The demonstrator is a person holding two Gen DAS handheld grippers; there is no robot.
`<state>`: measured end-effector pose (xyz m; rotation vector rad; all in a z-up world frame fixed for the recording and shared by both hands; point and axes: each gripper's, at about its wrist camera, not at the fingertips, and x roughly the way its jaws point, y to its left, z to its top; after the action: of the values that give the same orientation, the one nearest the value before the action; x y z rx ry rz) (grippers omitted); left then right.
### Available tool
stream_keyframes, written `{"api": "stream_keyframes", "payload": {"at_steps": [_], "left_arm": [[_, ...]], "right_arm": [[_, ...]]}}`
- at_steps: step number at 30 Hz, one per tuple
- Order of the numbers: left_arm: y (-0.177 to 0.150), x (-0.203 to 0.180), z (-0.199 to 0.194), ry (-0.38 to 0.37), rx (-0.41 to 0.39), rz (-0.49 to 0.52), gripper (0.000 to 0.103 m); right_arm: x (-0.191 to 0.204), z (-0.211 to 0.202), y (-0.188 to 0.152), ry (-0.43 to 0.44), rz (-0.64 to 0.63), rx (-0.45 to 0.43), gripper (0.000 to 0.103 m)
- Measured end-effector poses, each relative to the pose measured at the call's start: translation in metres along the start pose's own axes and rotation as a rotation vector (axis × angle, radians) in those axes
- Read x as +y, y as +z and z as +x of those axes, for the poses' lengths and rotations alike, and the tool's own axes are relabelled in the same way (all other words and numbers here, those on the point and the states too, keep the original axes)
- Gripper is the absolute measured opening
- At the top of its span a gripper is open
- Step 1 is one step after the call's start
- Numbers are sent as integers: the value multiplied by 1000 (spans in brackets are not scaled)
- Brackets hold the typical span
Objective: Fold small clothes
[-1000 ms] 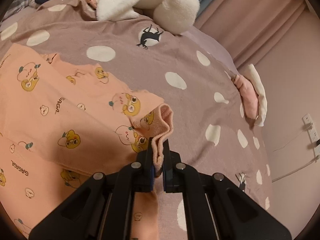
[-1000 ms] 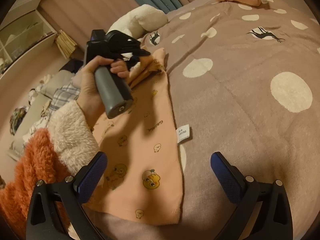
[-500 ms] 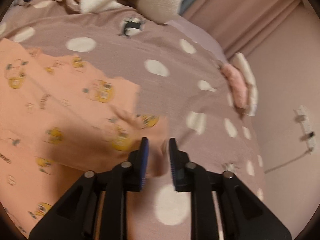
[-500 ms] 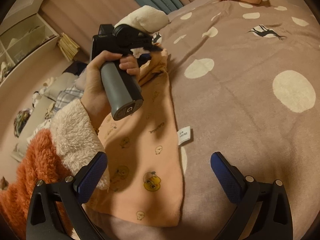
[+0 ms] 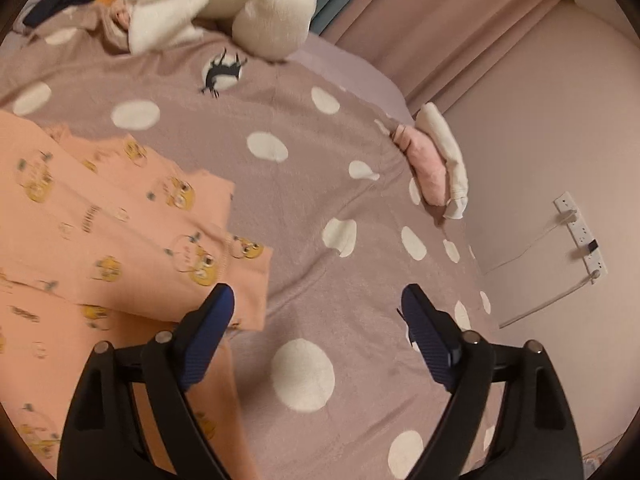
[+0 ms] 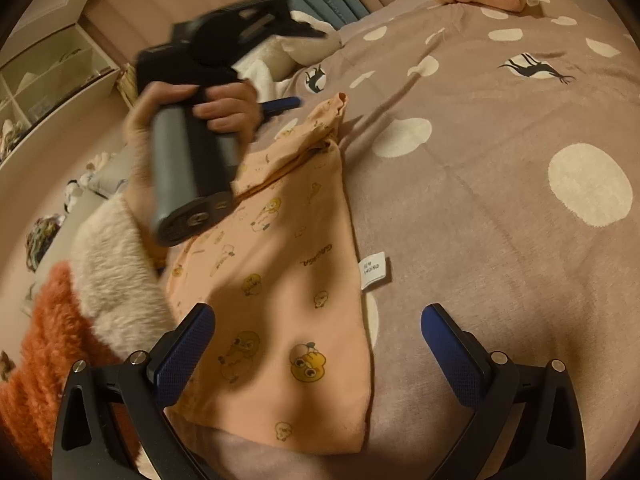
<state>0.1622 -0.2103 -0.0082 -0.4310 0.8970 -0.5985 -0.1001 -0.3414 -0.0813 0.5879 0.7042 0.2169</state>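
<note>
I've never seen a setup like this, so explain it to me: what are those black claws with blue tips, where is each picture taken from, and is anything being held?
No robot here: a person holds a hand-held two-finger gripper in each hand, each carrying a camera looking along its fingers. One picture looks past the left gripper, whose jaws have just been opening; nothing is between them. The other looks past the right gripper, open and empty too, and shows the person's hand holding the left tool. A peach printed garment lies on the dotted bedspread, and folded clothes sit near its edge.

A mauve bed cover (image 5: 344,240) with cream dots carries the peach printed garment (image 5: 100,232) — flat, toward its left edge. Folded pink and white clothes (image 5: 436,164) sit at the far right edge — a white plush (image 5: 224,4) at the far end.
</note>
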Motion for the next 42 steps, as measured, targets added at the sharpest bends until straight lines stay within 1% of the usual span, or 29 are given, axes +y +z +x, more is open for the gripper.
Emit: {"api": "stream_keyframes", "payload": {"at_steps": [2, 3, 5, 6, 7, 9, 11, 12, 13, 14, 16, 18, 19, 21, 23, 24, 25, 27, 29, 33, 38, 42], "left_arm": [[0, 6, -19, -11, -4, 15, 93], [-2, 11, -34, 8, -13, 34, 97], [-8, 22, -56, 85, -43, 69, 98], [-13, 32, -74, 132, -67, 80, 98], [-18, 41, -86, 157, -76, 78, 100], [-29, 65, -113, 200, -75, 48, 102], [-43, 94, -142, 198, -93, -2, 102], [-55, 114, -161, 190, -105, -43, 103], [-64, 127, -174, 190, -118, -75, 103], [-74, 142, -187, 206, -132, -109, 103], [-94, 165, -208, 265, -166, -145, 103], [-116, 184, -221, 334, -188, -143, 103], [-123, 188, -223, 362, -181, -125, 103], [-138, 194, -222, 430, -141, -63, 103], [-149, 198, -223, 455, -130, -15, 102], [-156, 198, -224, 460, -140, 1, 102], [-160, 201, -226, 469, -145, 5, 103], [-166, 205, -224, 510, -143, 20, 102], [-169, 215, -224, 508, -134, 23, 102], [-174, 229, -228, 445, -101, -32, 102], [-184, 225, -238, 417, -96, -31, 102], [-194, 227, -239, 335, -59, -35, 102]], "right_arm": [[4, 3, -1, -2, -12, 6, 103], [8, 4, -2, -4, -26, 9, 103], [14, 7, -3, -5, -46, 15, 103], [17, 9, -4, -4, -56, 20, 103], [20, 10, -5, 0, -66, 24, 103], [25, 13, -6, 8, -77, 30, 103], [30, 16, -8, 14, -81, 36, 103], [34, 17, -10, 21, -88, 41, 103], [37, 18, -11, 26, -94, 46, 103], [40, 18, -12, 27, -101, 52, 103], [47, 18, -15, 22, -127, 53, 103], [54, 19, -18, 2, -152, 56, 103], [56, 19, -20, -6, -159, 58, 103], [59, 18, -21, -14, -171, 61, 103], [60, 18, -22, -18, -173, 65, 103], [61, 17, -24, -24, -173, 65, 103], [61, 19, -23, -29, -173, 66, 103], [62, 19, -24, -43, -175, 69, 103], [64, 20, -24, -61, -170, 71, 103], [68, 14, -24, -75, -175, 66, 103], [69, 7, -24, -98, -178, 46, 103], [67, 12, -26, -136, -164, 79, 103]]}}
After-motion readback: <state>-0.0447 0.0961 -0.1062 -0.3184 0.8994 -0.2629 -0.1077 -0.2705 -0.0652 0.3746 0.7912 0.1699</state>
